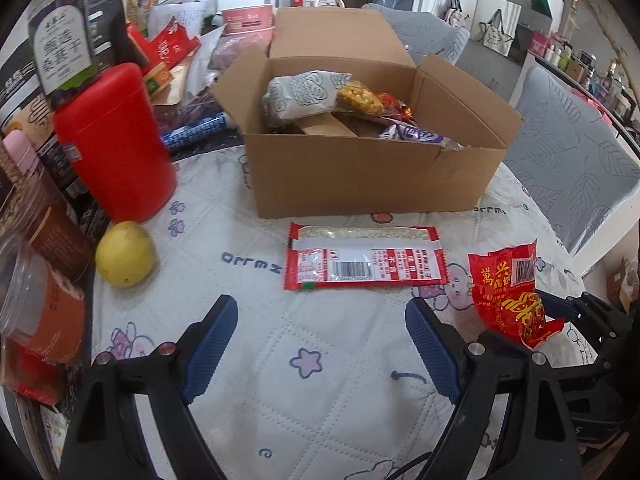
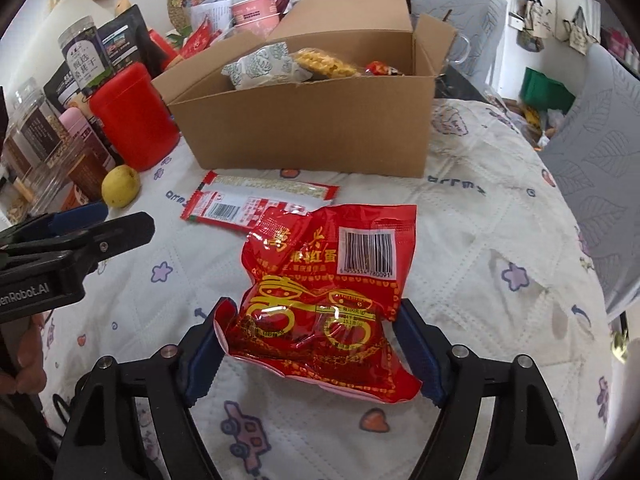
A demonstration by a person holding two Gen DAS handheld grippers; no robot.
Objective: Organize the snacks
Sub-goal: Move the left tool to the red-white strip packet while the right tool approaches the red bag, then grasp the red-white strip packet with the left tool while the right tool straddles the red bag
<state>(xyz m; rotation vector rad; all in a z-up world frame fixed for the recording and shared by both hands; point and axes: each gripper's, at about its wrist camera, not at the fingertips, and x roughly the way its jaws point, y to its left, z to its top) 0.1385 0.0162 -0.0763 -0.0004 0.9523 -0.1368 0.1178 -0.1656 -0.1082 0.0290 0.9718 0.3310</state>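
The right gripper (image 2: 316, 344) had its blue ribbed pads clamped on the sides of one crinkly, glossy red snack bag (image 2: 324, 304), lifted over the quilted cloth (image 2: 500, 240) of the table, while the left gripper (image 1: 320, 344) hung with its fingers spread and nothing between them. One flat red-and-white packet (image 1: 366, 258) lay barcode-up on the cloth just in front of the single open cardboard box (image 1: 360, 176), which already held several wrapped snacks. Left of the box stood one smooth red canister (image 1: 116, 144) and one round yellow fruit (image 1: 125, 254).
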